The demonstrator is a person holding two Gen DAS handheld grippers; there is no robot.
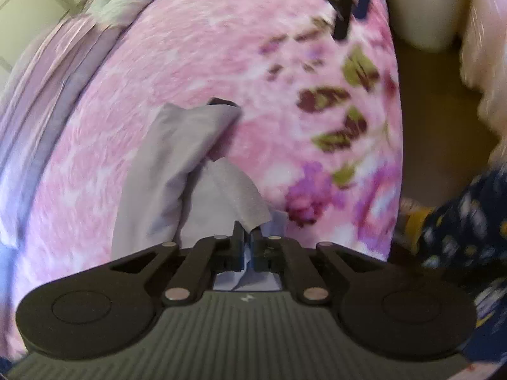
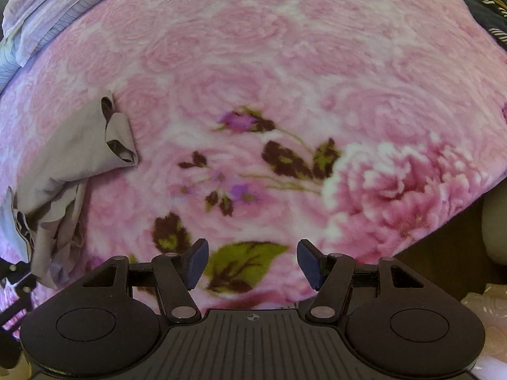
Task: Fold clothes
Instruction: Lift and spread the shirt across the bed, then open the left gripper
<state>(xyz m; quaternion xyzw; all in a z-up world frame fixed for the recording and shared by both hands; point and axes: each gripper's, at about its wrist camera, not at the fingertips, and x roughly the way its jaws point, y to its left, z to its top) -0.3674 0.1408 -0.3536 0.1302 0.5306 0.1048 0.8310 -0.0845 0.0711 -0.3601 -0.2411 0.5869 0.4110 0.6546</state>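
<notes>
Left gripper [image 1: 247, 243] is clamped tight on the grey cloth [image 1: 177, 171], which trails rumpled across the pink flowered blanket [image 1: 196, 63] toward its left edge. Right gripper [image 2: 253, 264] hangs over the blanket's near edge, jaws wide apart, nothing between them.

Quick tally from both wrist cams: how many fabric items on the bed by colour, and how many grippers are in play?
Grey garment, pinched by the shut left gripper: 1
Pink floral blanket: 1
Lilac striped bedding at the far edge: 1
Grippers, including the open right gripper: 2
Total: 5
</notes>
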